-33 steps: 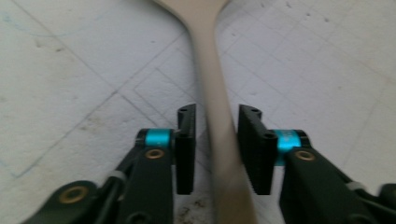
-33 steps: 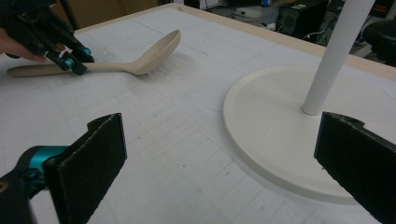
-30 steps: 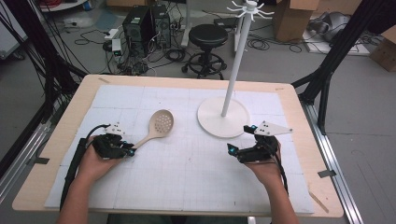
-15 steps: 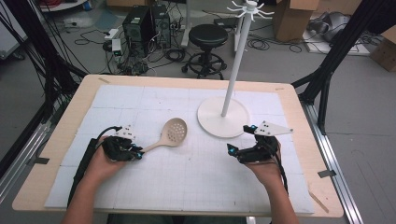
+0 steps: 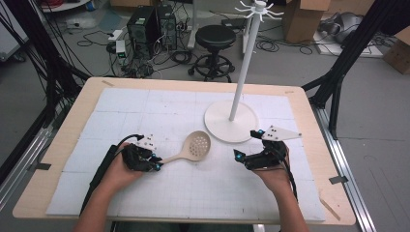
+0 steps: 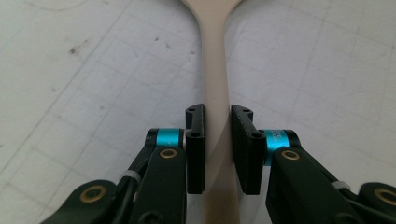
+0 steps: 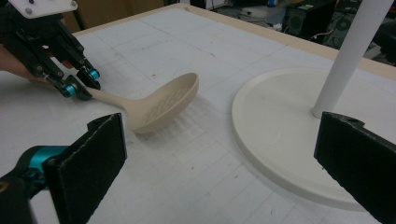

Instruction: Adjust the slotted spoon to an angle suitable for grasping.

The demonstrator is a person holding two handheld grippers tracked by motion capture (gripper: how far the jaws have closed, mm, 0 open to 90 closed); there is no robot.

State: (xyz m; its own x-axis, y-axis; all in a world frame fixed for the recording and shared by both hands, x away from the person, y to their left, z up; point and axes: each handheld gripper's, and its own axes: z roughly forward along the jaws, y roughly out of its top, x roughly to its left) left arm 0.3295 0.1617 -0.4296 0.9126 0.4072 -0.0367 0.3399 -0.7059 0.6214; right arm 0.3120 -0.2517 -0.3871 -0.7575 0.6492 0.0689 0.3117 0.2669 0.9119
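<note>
In the high view we see the left gripper (image 5: 157,166) at the lower left of the frame, its jaws pinched on the handle of a beige slotted spoon (image 5: 191,148). The spoon runs up and to the right from the jaws, and its perforated bowl sits near the middle of the frame, just left of the round white base of a stand (image 5: 231,121) but apart from it. In the left gripper view the handle (image 6: 215,79) passes straight up between the two black jaws, which press it from both sides, and widens toward the bowl at the top edge.

The right gripper (image 5: 241,158) sits at the lower right of the high view, below the stand's base, over the white gridded mat (image 5: 145,104) that covers the wooden table (image 5: 77,111). In the right gripper view its jaws stand wide apart at the lower left and lower right corners with nothing between them (only mat and the edge of the base behind). That view also gives us the spoon's bowl (image 7: 163,105) at centre left, tipped on its side with the rim touching the mat, and the left gripper (image 7: 79,88) at the upper left. The stand's white pole (image 7: 348,51) rises at the upper right.
</note>
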